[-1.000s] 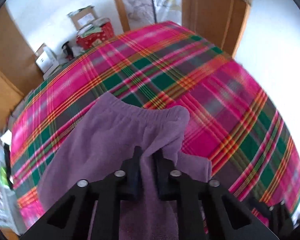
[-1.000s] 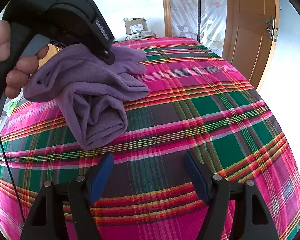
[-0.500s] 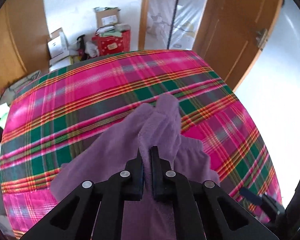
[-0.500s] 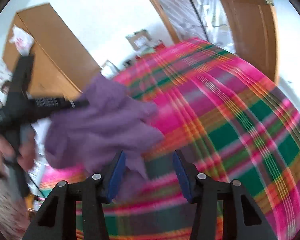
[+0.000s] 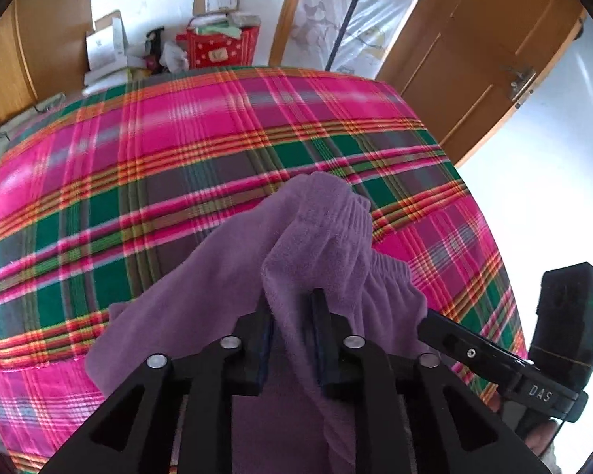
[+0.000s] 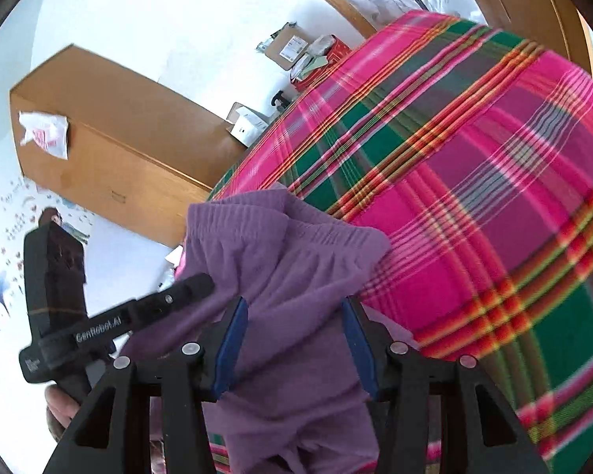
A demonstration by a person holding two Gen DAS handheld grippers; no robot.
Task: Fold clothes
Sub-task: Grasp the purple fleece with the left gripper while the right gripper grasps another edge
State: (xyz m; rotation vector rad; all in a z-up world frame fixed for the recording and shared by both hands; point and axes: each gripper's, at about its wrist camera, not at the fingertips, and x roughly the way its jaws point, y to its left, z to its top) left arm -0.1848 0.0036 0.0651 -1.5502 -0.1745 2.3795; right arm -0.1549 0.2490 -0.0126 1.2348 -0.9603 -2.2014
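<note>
A purple fleece garment (image 5: 320, 237) lies bunched at the near edge of the bed, elastic waistband on top. My left gripper (image 5: 292, 316) points down at it with a thick fold of the cloth filling the narrow gap between its pads; its jaws are opening. In the right wrist view the same garment (image 6: 288, 268) spreads between and under my right gripper (image 6: 294, 316), whose blue pads stand wide apart and do not pinch it. One black finger (image 6: 189, 288) of the left gripper lies across the cloth's left side. A finger (image 5: 454, 335) of the right gripper reaches the cloth's right edge.
The bed carries a pink, green and orange plaid blanket (image 5: 178, 158). Cardboard boxes and a red bag (image 5: 217, 47) stand beyond its far end, beside a wooden door (image 5: 474, 59). A wooden cabinet (image 6: 110, 150) is at the left. A person's hand (image 6: 59, 403) holds the left gripper.
The right gripper swung from over the bare blanket to the garment, its jaws narrower, the cloth now between its fingers. The left gripper's gap has widened around the fold.
</note>
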